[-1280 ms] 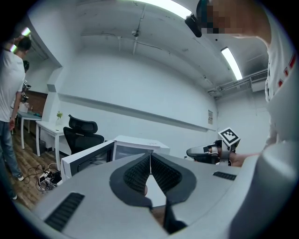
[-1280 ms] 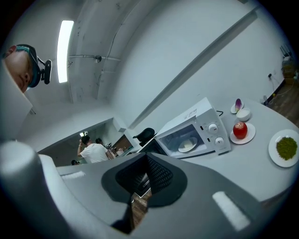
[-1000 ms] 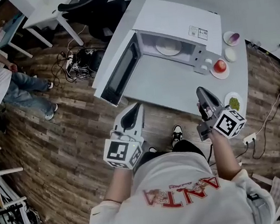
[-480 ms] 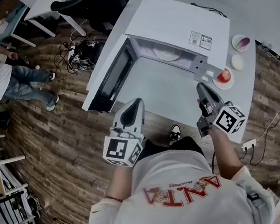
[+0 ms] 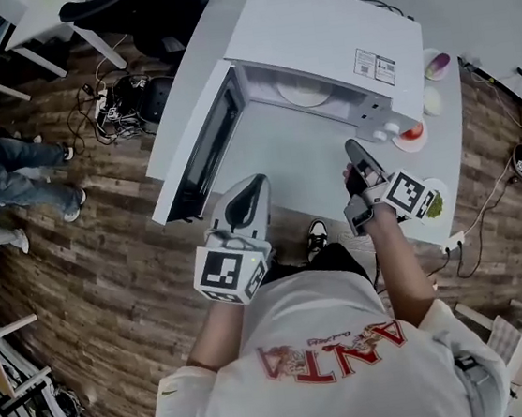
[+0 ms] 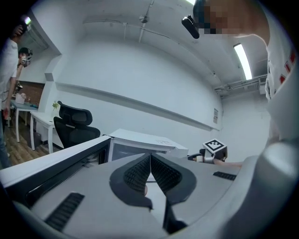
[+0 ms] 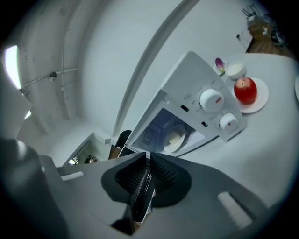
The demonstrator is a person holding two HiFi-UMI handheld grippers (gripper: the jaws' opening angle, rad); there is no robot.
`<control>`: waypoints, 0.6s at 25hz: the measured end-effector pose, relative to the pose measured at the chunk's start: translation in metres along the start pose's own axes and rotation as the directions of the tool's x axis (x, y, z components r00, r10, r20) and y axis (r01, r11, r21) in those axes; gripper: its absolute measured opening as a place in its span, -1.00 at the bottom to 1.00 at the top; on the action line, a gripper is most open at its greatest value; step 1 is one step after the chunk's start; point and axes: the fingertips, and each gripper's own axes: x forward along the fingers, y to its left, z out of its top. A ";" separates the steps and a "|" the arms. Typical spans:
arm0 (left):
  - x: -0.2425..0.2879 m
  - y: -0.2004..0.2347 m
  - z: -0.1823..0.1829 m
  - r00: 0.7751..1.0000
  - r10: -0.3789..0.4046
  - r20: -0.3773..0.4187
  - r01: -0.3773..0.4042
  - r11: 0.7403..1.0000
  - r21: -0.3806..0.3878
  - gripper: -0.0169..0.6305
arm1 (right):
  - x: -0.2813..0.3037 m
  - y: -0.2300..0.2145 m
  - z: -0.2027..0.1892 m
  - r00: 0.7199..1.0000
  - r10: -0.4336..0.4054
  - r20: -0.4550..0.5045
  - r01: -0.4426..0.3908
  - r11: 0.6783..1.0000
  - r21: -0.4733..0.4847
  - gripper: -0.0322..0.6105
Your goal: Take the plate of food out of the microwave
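- Plate of food [image 5: 304,90] sits inside the open microwave [image 5: 334,33], upper centre of the head view, its door [image 5: 200,154] swung out to the left
- Left gripper [image 5: 256,183], lower centre, has its jaws pressed together on nothing
- Right gripper [image 5: 352,146], right of centre, likewise closed and empty

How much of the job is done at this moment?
Done: the microwave door stands open. In hand: nothing; the left gripper and right gripper are both shut and empty, short of the microwave. To do: grasp the plate inside it and bring it out.
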 end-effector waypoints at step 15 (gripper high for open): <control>0.016 0.026 -0.020 0.994 -0.084 -0.069 0.081 0.995 -0.052 -0.91 | 0.096 -0.099 -0.021 0.957 -0.236 0.166 0.119 0.847 0.517 -0.71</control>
